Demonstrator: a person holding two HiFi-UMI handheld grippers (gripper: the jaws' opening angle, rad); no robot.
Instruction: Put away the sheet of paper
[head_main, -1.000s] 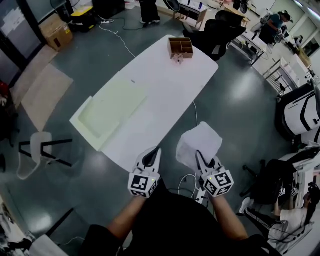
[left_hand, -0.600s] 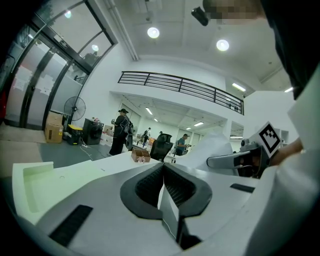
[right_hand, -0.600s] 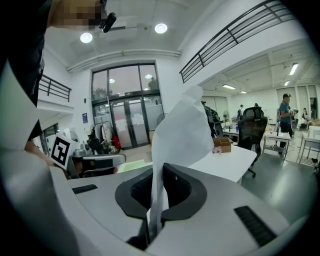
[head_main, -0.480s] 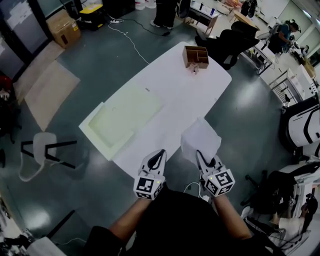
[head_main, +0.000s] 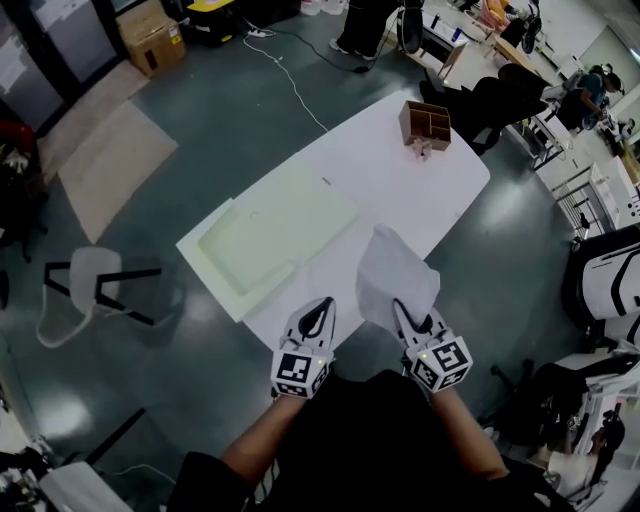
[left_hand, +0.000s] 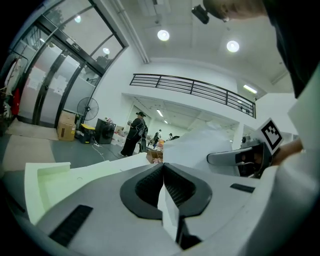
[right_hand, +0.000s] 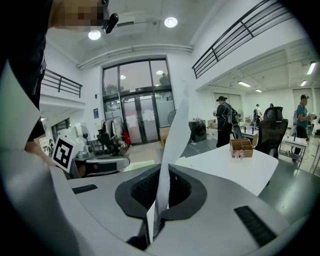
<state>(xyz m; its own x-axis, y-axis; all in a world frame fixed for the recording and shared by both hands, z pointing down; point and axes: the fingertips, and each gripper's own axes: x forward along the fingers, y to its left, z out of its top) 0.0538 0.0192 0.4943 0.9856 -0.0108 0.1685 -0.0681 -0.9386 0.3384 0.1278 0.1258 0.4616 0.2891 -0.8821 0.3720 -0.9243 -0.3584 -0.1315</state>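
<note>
In the head view, the sheet of paper (head_main: 395, 278) is held up over the near end of the desk (head_main: 400, 180). It is pinched at its near edge by the right hand-held gripper (head_main: 408, 318). The left hand-held gripper (head_main: 318, 315) is seen just beside it, apart from the paper. The paper is judged to be light, floppy and easily creased, so it is best held at an edge. A second hold on the other side would keep it flat. A pale green tray (head_main: 270, 235) lies on the desk and a wooden box (head_main: 425, 122) stands at the far end, and neither is thought to be in the way. In the left gripper view, the jaws are seen pressed together, with nothing clearly held. In the right gripper view, the jaws are closed on the paper, which stands up thin and bent between them.
</note>
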